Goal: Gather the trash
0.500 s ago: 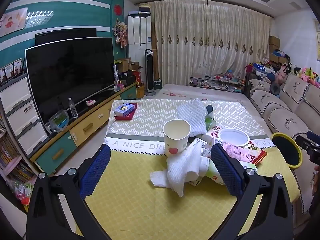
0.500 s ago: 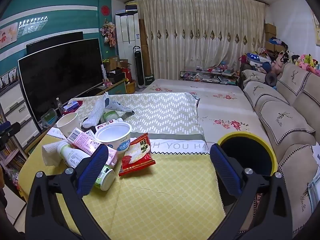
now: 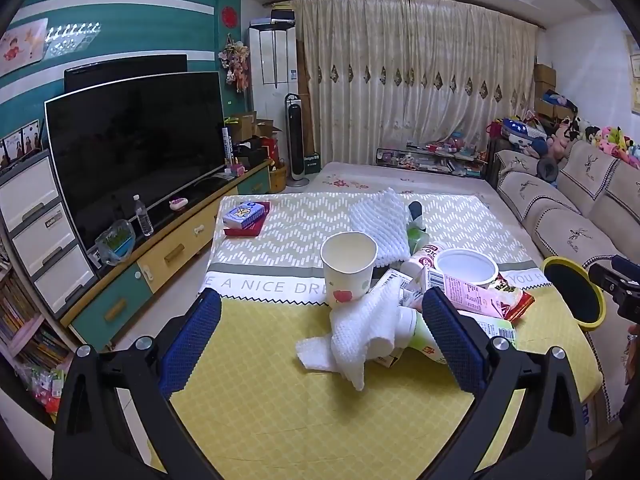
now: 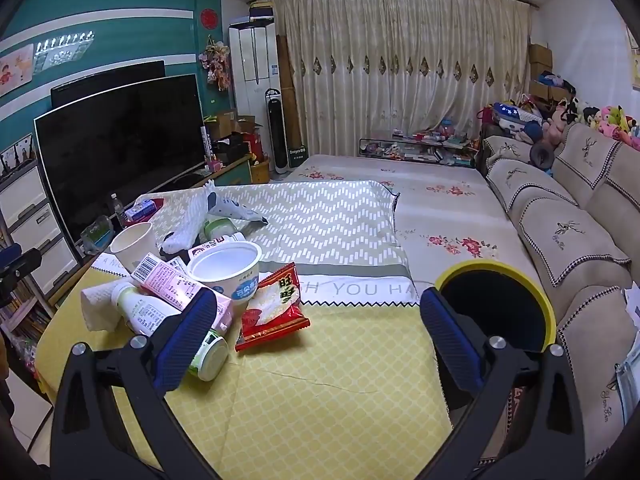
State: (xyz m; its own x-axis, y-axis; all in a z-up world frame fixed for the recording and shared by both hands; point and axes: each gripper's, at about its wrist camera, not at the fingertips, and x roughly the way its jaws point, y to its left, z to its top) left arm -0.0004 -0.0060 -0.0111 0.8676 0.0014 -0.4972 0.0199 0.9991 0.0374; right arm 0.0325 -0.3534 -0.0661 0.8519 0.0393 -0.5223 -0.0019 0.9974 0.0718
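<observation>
Comparing both views with those of half a second back, almost nothing has shifted: the heap of litter lies as it did and neither tool has closed in on it. The left gripper (image 3: pixel 322 334) hangs with its blue-padded jaws spread wide and empty, aimed over the crumpled white paper towel (image 3: pixel 352 330), which drapes across a white-and-green plastic bottle (image 3: pixel 416 332) just in front of the upright white paper cup (image 3: pixel 349 270). The right gripper (image 4: pixel 316 332) is likewise released and holds nothing; the red snack packet (image 4: pixel 274 308) and white plastic tub (image 4: pixel 226 270) lie ahead of it to the left, and the black bin with a yellow rim (image 4: pixel 496 308) stands off the yellow tablecloth (image 4: pixel 320 400) at its right edge. Collecting has not begun, to my judgement; every piece remains on the table, none visibly in the bin.
</observation>
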